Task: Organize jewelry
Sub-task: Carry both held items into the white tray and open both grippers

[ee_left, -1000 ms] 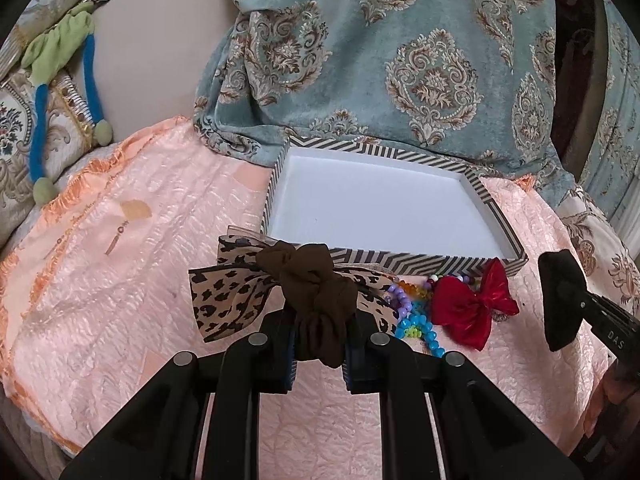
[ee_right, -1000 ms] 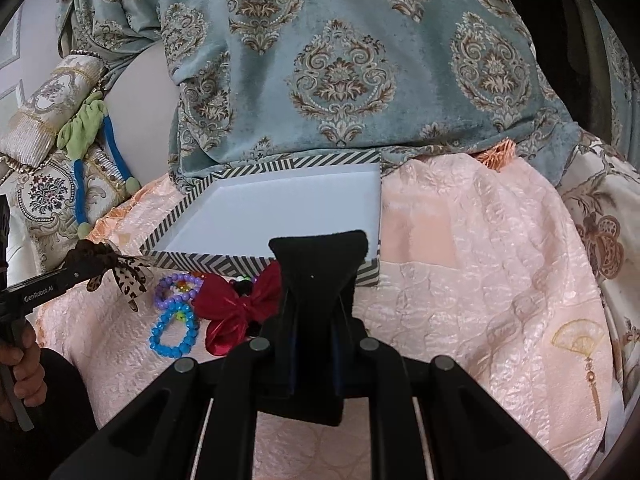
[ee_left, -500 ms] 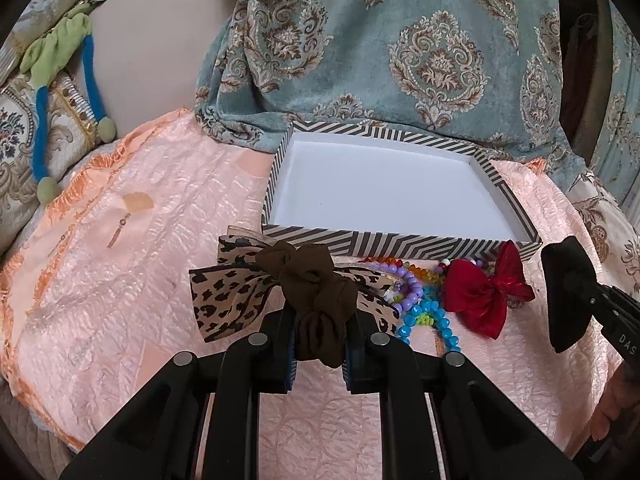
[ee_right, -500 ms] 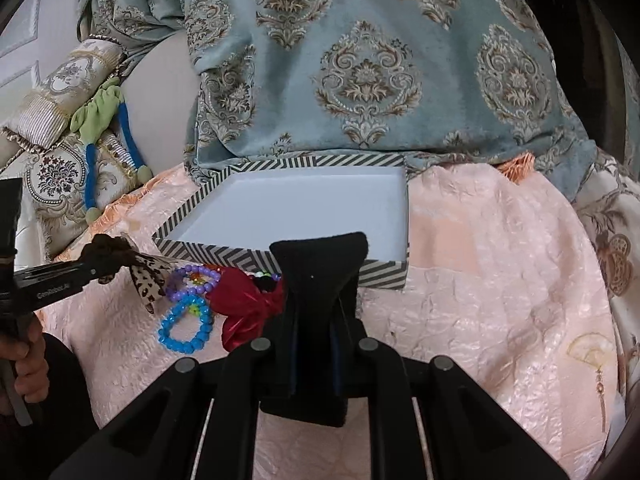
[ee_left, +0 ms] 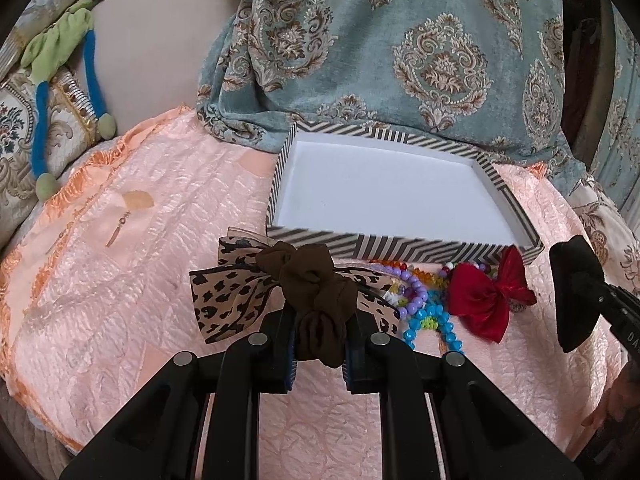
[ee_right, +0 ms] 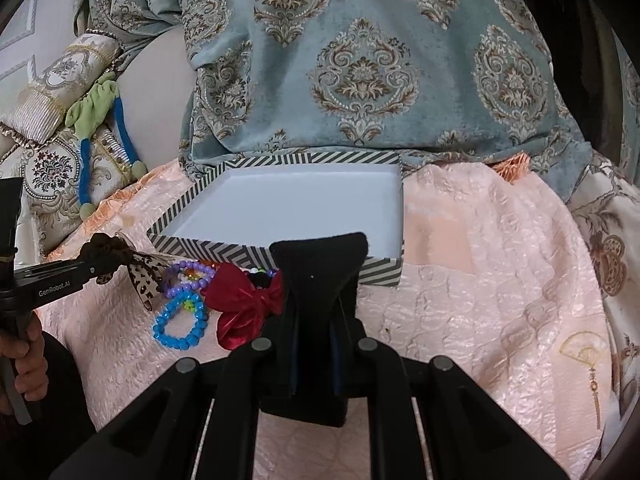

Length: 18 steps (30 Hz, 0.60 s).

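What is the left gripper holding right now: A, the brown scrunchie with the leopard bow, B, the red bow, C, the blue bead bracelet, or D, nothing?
A: the left gripper is clamped on the brown scrunchie; the red bow and blue bracelet lie on the cloth.

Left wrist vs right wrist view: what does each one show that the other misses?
Left wrist only: the left gripper shut on the brown scrunchie with its leopard bow, seen head-on.

Right wrist only: the right gripper shut on a black velvet piece, a hand on the other gripper's handle, and a fan print on the pink cover.

Both: the empty striped tray, red bow, blue bead bracelet.
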Available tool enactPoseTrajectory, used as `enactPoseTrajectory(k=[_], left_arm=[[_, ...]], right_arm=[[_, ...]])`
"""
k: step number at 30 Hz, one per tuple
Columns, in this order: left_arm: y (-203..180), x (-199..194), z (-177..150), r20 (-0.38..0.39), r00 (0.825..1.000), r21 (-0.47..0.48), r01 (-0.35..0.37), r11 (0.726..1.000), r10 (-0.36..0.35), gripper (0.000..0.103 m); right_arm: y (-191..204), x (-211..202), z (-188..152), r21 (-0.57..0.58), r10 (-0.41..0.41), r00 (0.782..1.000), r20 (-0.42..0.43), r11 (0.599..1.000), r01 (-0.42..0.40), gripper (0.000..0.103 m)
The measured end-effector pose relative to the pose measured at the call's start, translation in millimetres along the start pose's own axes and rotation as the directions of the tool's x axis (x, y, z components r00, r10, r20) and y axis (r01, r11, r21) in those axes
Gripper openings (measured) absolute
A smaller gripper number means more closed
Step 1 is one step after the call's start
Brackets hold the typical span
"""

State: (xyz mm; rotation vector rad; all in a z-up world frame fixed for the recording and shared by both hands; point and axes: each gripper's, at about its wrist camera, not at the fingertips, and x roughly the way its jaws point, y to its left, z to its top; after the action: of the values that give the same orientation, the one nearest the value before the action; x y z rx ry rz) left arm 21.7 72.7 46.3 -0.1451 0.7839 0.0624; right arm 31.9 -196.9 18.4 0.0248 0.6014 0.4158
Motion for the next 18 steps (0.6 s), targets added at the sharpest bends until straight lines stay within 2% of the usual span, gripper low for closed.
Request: enactPoseTrajectory(k=[5,11,15,18], left_arm=[[2,-5,22,0.036,0.999,-0.012,0.021,1.000,-0.020,0.000],[-3,4,70,0.092,0.995,0.012,0.030,0.999,-0.031,0.000],[-11,30,103,0.104,0.992,0.012,0.064,0.998,-0.065,0.000],[-19,63,115,0.076,0.993,-0.003,0.091,0.996,-0.090,0.000]], right_arm=[[0,-1,28,0.009,0.002,1.000,0.008,1.000,-0.002,0.010],[-4,23,77,0.006,-0.003,1.000,0.018,1.000,0.002,0.010],[-10,57,110,0.021,0.002,1.000,0.020,1.000,-0.002,0.010],[-19,83,115,0.066,0.021,1.000,0.021,0.998,-0.023,0.010]])
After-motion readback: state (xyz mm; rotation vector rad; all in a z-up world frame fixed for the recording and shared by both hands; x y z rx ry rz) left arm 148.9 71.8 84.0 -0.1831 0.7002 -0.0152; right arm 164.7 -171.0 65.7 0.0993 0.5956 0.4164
